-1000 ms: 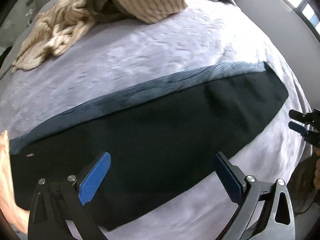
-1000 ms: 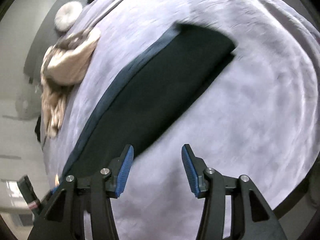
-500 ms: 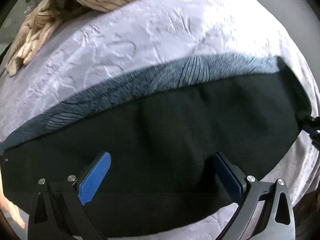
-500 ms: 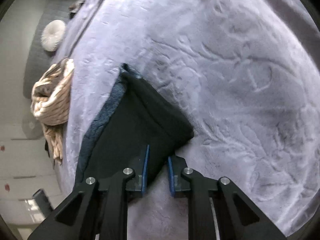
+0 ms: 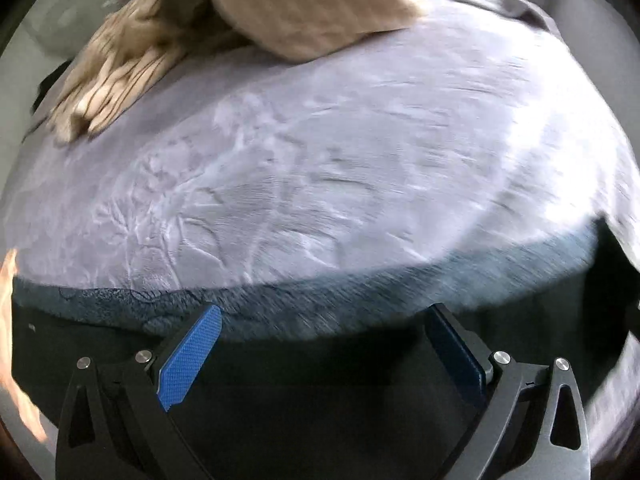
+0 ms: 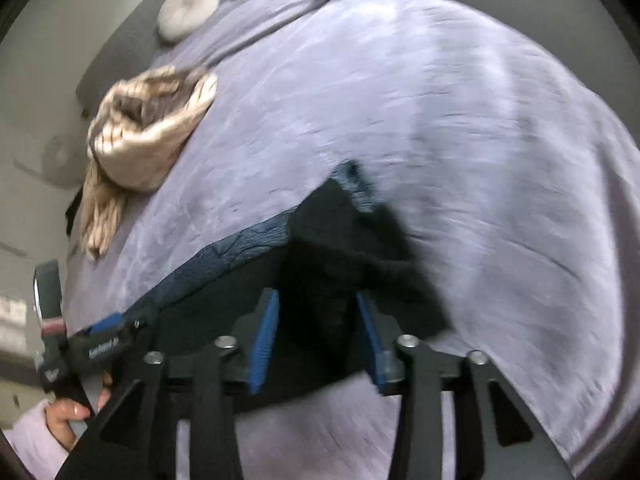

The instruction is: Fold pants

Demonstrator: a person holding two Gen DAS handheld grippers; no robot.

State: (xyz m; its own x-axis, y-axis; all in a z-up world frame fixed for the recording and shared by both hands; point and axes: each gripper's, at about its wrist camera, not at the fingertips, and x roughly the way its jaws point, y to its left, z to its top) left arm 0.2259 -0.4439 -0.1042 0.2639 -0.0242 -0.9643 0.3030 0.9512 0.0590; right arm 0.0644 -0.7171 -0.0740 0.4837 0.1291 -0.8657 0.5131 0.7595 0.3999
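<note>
Dark pants point(image 5: 320, 392) with a blue-grey fleecy inside point(image 5: 360, 292) lie lengthwise across a lilac bed cover point(image 5: 320, 160). My left gripper point(image 5: 324, 312) hovers open over the pants' long edge, with nothing pinched between its wide-set pads. In the right wrist view one end of the pants point(image 6: 332, 232) is bunched up and raised, and it reaches in between the blue pads of my right gripper point(image 6: 316, 296). Those jaws are opening, and the cloth still fills the gap between them. The left gripper point(image 6: 92, 344) and the hand point(image 6: 68, 412) holding it show at the lower left.
A heap of beige striped clothes point(image 5: 280, 8) lies at the far side of the bed, seen also as a beige heap point(image 6: 148, 136) in the right wrist view. A round pale cushion point(image 6: 188, 10) sits beyond it. The lilac cover point(image 6: 460, 120) stretches wide to the right.
The right gripper closed on the pants' end, then widened, and that end now stands bunched and raised. The left gripper has slid towards the pants' far long edge, staying open.
</note>
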